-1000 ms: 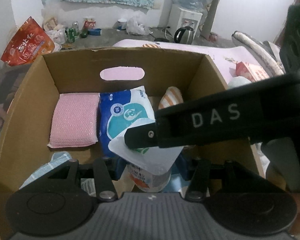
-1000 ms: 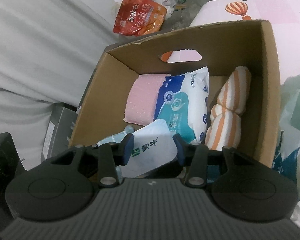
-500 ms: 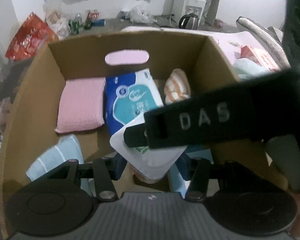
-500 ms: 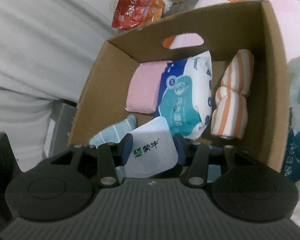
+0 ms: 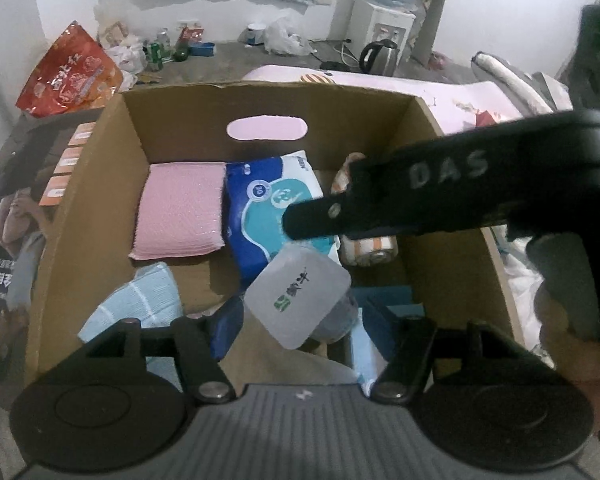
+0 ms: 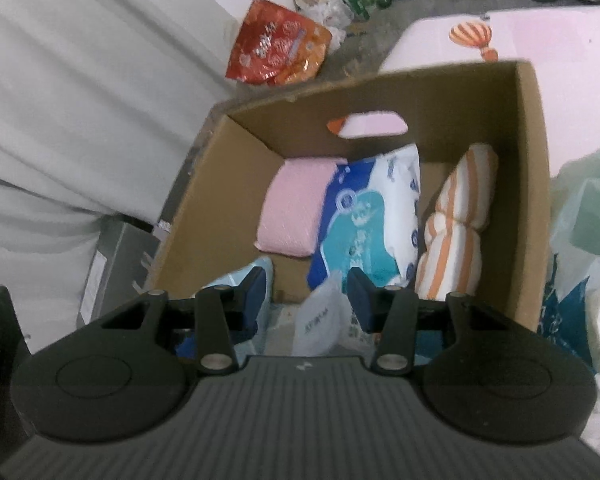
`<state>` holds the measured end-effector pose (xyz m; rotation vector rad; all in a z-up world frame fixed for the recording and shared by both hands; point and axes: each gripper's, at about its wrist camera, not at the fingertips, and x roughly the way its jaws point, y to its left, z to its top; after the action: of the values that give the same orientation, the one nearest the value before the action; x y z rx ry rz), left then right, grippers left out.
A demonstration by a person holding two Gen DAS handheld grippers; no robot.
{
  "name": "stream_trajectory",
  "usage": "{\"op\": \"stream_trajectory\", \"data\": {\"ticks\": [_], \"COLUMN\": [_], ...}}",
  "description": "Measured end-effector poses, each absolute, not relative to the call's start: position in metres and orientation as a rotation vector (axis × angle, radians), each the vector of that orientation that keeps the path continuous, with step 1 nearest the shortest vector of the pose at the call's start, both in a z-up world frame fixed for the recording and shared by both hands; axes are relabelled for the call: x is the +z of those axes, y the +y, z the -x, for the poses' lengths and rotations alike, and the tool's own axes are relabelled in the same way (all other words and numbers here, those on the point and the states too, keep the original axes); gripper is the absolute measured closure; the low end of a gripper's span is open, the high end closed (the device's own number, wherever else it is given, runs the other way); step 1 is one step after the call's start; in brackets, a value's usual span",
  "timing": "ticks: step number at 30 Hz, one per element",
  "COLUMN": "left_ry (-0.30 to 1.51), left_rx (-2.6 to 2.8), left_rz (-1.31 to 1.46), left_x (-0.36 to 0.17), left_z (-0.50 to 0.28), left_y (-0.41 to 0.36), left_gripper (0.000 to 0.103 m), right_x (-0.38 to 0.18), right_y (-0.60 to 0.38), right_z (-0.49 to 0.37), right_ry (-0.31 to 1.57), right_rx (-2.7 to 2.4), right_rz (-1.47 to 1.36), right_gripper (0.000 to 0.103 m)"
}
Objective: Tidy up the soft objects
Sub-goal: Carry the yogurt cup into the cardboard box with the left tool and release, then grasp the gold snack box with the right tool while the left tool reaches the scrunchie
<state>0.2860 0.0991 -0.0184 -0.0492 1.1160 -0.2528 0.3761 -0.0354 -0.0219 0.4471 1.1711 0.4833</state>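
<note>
Cluttered floor behind; cardboard box point(image 5: 80, 208) on pink bed. Your left hand-held gripper point(image 5: 296, 330) is opening, and the white milk pouch point(image 5: 298, 294), pinched a second ago, now drops free into the box. Right hand-held gripper point(image 6: 307, 294) stands parted, touching nothing. Placement looks nearly done.

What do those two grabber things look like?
Both are black plastic. Each has a ribbed grey body, two round black discs at the sides and silver bolts on its linkage bars. The left gripper and the right gripper have dark blue pads on their jaws. White letters "DAS" mark the right one's side.
</note>
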Motion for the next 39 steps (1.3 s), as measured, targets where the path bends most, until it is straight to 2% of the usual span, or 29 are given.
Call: {"op": "stream_trajectory", "data": {"ticks": [5,11,13,14,17,21,24,26,27,30,32,34,39], "left_ry": [1.118,1.133,1.139,1.139,1.125,1.089,1.043,1.011,0.998,0.979,0.956,0.923,0.867], "left_rx": [-0.233,-0.239,-0.237,-0.237,-0.235,-0.235,-0.246,-0.266,-0.285,-0.345,-0.388,-0.426,-0.540], "left_rz": [0.047,0.029,0.036,0.039,0.041,0.048,0.042,0.048,0.054,0.043,0.006,-0.032,-0.125], "left_x": [-0.012,-0.010,-0.009,-0.008,-0.003,0.010,0.025,0.035,0.041,0.053,0.062,0.070,0.082], "left_z": [-0.279,-0.264,-0.259,-0.257,-0.251,-0.242,-0.230,-0.222,-0.217,-0.207,-0.201,-0.196,-0.177], "left_y": [0.103,0.108,0.111,0.112,0.115,0.117,0.113,0.108,0.103,0.082,0.061,0.040,-0.022], "left_gripper": [0.041,0.041,0.041,0.041,0.041,0.033,0.023,0.017,0.014,0.013,0.012,0.009,0.008], "right_x": [-0.018,-0.041,-0.049,-0.049,-0.043,-0.014,0.017,0.034,0.042,0.067,0.079,0.089,0.093], "right_y": [-0.030,-0.017,-0.018,-0.019,-0.022,-0.039,-0.068,-0.091,-0.103,-0.153,-0.189,-0.226,-0.302], "right_z": [-0.374,-0.374,-0.374,-0.373,-0.371,-0.361,-0.343,-0.327,-0.319,-0.285,-0.262,-0.239,-0.195], "right_ry": [1.164,1.265,1.284,1.286,1.277,1.199,1.107,1.056,1.032,0.953,0.903,0.855,0.785], "right_rx": [0.519,0.493,0.485,0.479,0.481,0.542,0.587,0.610,0.616,0.596,0.554,0.500,0.360], "right_rz": [-0.470,-0.443,-0.453,-0.464,-0.487,-0.574,-0.643,-0.666,-0.670,-0.671,-0.671,-0.661,-0.644], "right_gripper": [0.067,0.072,0.083,0.084,0.080,0.079,0.070,0.056,0.052,0.043,0.033,0.030,0.024]}}
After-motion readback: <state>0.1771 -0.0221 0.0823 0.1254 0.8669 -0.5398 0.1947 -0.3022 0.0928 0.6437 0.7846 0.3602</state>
